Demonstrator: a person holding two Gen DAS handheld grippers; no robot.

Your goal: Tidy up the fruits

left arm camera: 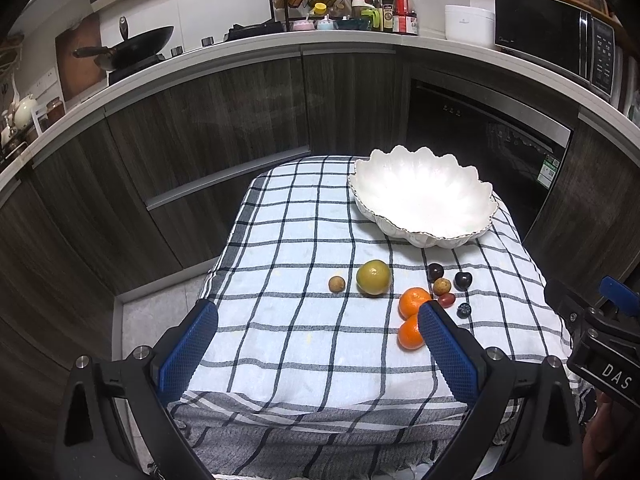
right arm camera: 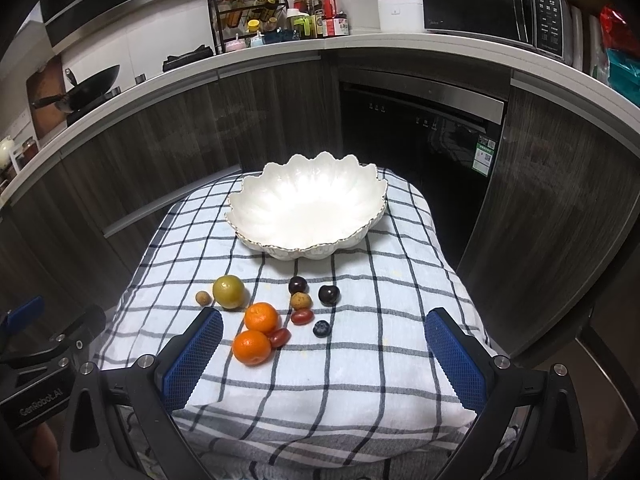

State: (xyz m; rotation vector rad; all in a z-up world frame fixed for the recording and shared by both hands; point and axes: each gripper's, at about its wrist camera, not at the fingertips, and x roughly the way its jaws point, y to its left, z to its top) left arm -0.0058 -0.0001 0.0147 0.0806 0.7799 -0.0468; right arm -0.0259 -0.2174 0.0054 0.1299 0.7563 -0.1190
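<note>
A white scalloped bowl (left arm camera: 420, 200) (right arm camera: 308, 210) stands empty at the far side of the checked cloth. In front of it lie a green-yellow citrus (left arm camera: 373, 277) (right arm camera: 228, 292), two oranges (left arm camera: 414, 301) (right arm camera: 261, 317), two dark cherries (right arm camera: 329, 294), small brown fruits (left arm camera: 337, 284), red grape tomatoes (right arm camera: 301, 316) and a blueberry (right arm camera: 321, 328). My left gripper (left arm camera: 318, 322) is open and empty, near the front edge, left of the oranges. My right gripper (right arm camera: 324, 332) is open and empty, its span around the fruit cluster but short of it.
The checked cloth (left arm camera: 304, 240) covers a small table whose edges drop off left and right. Dark kitchen cabinets (left arm camera: 200, 128) and a counter with a wok (left arm camera: 136, 46), bottles and a microwave (right arm camera: 492, 4) stand behind. The right gripper body (left arm camera: 600, 340) shows at the left view's right edge.
</note>
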